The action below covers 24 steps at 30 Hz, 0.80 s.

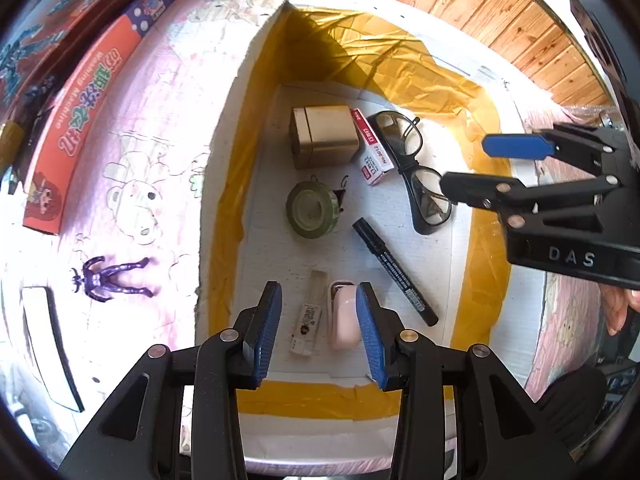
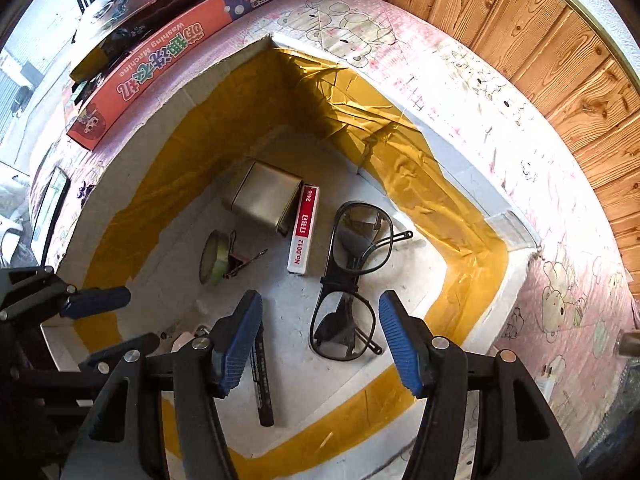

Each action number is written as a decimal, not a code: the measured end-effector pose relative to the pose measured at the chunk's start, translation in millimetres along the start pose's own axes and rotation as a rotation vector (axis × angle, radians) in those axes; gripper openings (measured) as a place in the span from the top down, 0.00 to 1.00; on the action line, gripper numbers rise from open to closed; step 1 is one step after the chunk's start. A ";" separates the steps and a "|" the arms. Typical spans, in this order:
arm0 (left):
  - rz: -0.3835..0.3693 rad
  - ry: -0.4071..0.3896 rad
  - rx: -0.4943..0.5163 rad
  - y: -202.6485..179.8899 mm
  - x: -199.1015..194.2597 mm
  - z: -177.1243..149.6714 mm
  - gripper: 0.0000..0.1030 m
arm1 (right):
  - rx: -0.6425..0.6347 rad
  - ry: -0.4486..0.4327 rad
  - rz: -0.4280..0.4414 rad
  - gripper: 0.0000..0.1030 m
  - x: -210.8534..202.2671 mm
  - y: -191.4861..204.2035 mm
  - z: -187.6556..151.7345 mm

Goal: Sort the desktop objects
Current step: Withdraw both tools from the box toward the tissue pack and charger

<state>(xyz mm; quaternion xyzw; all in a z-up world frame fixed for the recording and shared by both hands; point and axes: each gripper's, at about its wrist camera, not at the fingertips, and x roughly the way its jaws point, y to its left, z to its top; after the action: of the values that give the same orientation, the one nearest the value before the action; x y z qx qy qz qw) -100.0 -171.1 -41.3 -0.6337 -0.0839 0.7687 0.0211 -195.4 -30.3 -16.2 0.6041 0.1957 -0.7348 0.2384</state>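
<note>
Left wrist view: the left gripper (image 1: 318, 330) hangs over a white foam box (image 1: 224, 184) lined with yellow tape, its blue-padded jaws spread and gripping nothing. Below the gap between the jaws lie a pink correction-tape dispenser (image 1: 343, 322) and, just beside it on the left, a small white labelled stick (image 1: 309, 320); neither touches the pads. Further into the box rest a black marker pen (image 1: 394, 272), lying diagonally, a green tape roll (image 1: 312, 209), a gold-coloured box (image 1: 324, 136), a red-and-white staple box (image 1: 371, 148) against that box's right side, and black-framed glasses (image 1: 420, 172), folded. The right gripper (image 1: 466, 164) enters from the right above the glasses, released, with nothing held. Outside the box, a purple figurine (image 1: 110, 280) lies on the pink cartoon-print cloth (image 1: 152, 128), and an orange toy carton (image 1: 96, 104) stands at the far left. Right wrist view: the right gripper (image 2: 320, 344) hangs with jaws wide apart above the glasses (image 2: 348, 280), clear of them; the marker pen (image 2: 262, 388) lies partly hidden behind its left finger. The left gripper (image 2: 116, 322) shows at the left edge, also released.
</note>
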 end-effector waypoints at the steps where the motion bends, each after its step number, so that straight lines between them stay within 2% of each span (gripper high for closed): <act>1: 0.007 -0.009 -0.005 4.6 -4.9 4.2 0.61 | -0.007 -0.009 0.007 0.39 -6.7 1.5 -6.9; 5: 0.035 -0.044 0.010 -7.4 -21.7 -5.4 0.61 | -0.030 -0.045 0.028 0.39 -25.3 3.4 -27.8; 6: 0.043 -0.053 0.020 -15.5 -22.5 -6.9 0.61 | -0.036 -0.054 0.033 0.39 -17.3 2.4 -17.6; 14: 0.107 -0.158 0.141 -67.6 -55.9 -31.4 0.61 | -0.088 -0.172 0.053 0.37 -50.2 9.1 -68.4; 19: 0.152 -0.241 0.210 -95.9 -72.2 -46.8 0.61 | -0.096 -0.262 0.025 0.35 -63.8 9.5 -97.2; 24: 0.130 -0.330 0.243 -117.8 -89.3 -60.7 0.60 | -0.092 -0.395 0.005 0.35 -83.8 5.8 -128.3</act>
<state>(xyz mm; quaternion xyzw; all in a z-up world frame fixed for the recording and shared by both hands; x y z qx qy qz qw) -31.9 -61.2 52.7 -0.4964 0.0479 0.8661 0.0337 -76.9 48.4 41.2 0.4372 0.1769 -0.8288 0.3011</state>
